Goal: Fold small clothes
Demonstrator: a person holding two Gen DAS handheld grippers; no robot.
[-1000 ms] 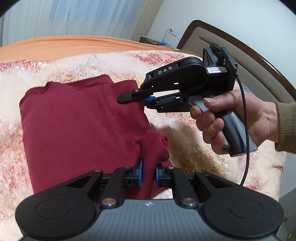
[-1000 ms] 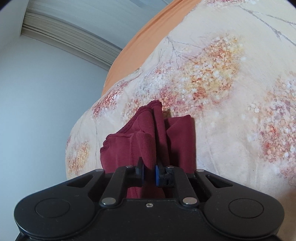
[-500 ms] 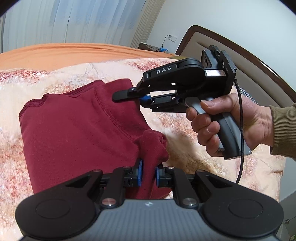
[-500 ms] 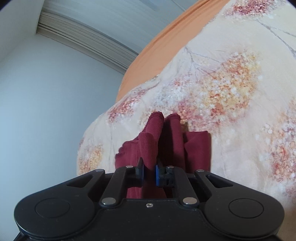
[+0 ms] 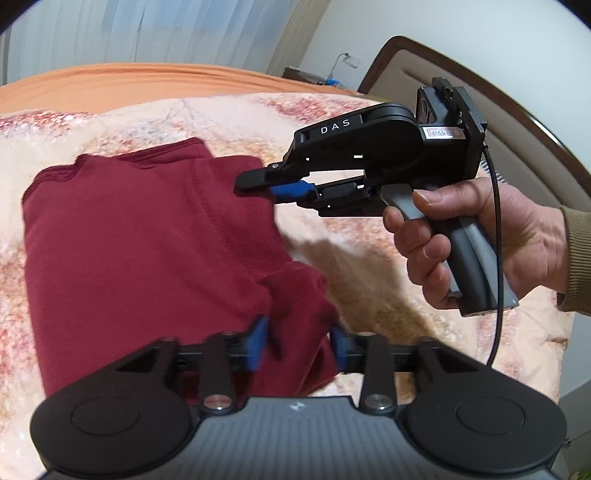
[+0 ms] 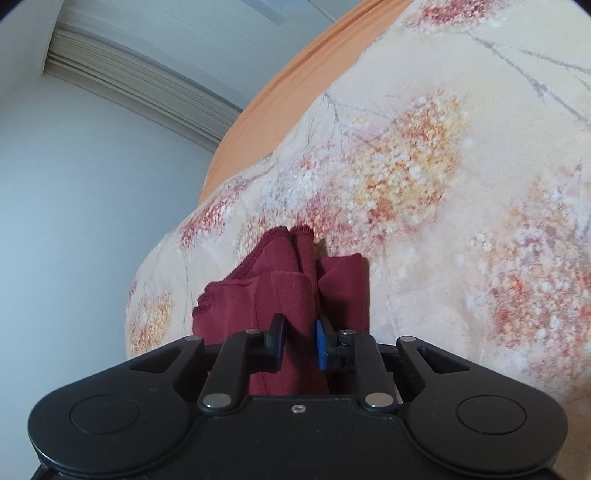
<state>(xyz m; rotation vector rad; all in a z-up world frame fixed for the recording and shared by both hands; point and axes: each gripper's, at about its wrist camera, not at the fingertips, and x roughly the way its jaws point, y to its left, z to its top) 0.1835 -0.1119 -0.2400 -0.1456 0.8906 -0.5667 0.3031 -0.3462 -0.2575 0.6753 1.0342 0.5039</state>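
Left wrist view: dark red garment [image 5: 147,240] lies folded flat on a floral blanket [image 5: 369,266], filling the left and centre of the frame, with one bunched corner rising toward the lower centre. Left gripper [image 5: 298,345] sits at the bottom centre; its jaws have just been opening and now stand moderately apart, the blue pads flanking the bunched corner with visible slack on both sides, so the cloth sits between them without being pressed. Right gripper [image 5: 273,186] enters from the right at mid-height, black body marked "DAS", its tips over the garment's right edge; from this side angle the gap at the tips cannot be read. A hand [image 5: 476,240] wraps the grey handle at the right, an olive sleeve [image 5: 576,258] at the frame edge, and a black cable [image 5: 496,258] loops down beside it. An orange sheet [image 5: 147,81] runs across the upper part, pale curtains [image 5: 147,29] above it, and a dark-framed headboard [image 5: 480,81] at the upper right. Right wrist view: right gripper [image 6: 300,341] at the lower centre; its jaws have just been opening slightly and stand narrow, a ridge of the red garment [image 6: 291,288] between the black finger on the left and the blue pad on the right, still filling the gap and touching both. The rest of the garment shows as upright folds just above the fingers, in the lower centre of the frame. Floral blanket [image 6: 443,184] fills the right half, orange sheet [image 6: 295,74] along its upper edge, a white wall [image 6: 74,184] at the left.
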